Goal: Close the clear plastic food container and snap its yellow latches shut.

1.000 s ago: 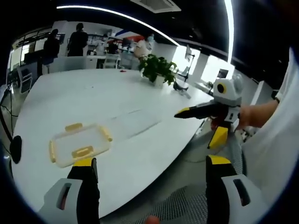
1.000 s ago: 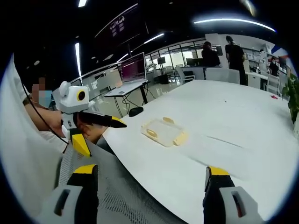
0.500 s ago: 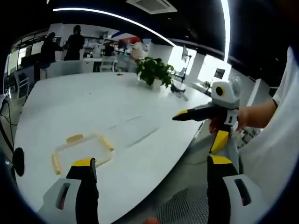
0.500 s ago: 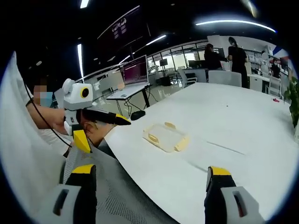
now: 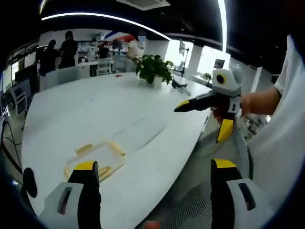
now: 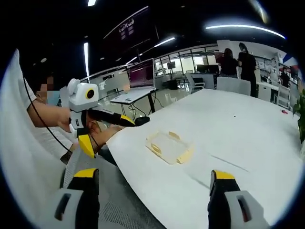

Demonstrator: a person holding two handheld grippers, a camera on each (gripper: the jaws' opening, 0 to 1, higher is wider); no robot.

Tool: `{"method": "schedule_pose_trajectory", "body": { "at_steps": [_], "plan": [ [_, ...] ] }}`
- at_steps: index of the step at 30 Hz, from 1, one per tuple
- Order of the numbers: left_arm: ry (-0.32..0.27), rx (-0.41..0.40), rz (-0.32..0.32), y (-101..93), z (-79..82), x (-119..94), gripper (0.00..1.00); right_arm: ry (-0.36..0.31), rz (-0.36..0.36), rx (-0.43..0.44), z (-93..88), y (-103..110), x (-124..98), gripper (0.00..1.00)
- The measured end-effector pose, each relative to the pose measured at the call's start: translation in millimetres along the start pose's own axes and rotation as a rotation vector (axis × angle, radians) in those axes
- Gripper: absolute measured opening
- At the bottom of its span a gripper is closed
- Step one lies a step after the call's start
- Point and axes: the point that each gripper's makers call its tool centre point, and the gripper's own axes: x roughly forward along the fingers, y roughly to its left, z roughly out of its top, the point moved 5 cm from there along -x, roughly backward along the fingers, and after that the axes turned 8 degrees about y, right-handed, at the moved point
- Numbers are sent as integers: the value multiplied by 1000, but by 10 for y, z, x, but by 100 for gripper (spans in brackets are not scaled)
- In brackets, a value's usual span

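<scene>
**Both tongs off the bench, box waiting near the edge**

The box (image 6: 169,147) sits flat on the white bench (image 6: 248,129), near the edge closest to the person, which looks handy for reaching in from both sides. Its yellow latches (image 6: 185,155) stick out around the rim. I can't tell if the lid is pressed fully down, and it looks empty as far as I can see through the clear plastic.

The left tongs (image 5: 150,171) hang wide open just short of the box (image 5: 95,160), gripping nothing. The right tongs (image 6: 150,179) are wide open too and well back from it. Each pair shows in the other's view, hovering past the bench edge. My guess: approach phase, no latch touched yet.
</scene>
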Motion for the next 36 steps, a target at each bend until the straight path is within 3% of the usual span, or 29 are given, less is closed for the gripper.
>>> {"method": "schedule_pose_trajectory", "body": {
  "at_steps": [24, 36],
  "plan": [
    [67, 142, 24, 277, -116, -106, 93, 18, 25, -91, 226, -80, 238, 97],
    [82, 143, 32, 410, -149, -143, 90, 23, 39, -103, 321, -83, 376, 96]
  ]
}}
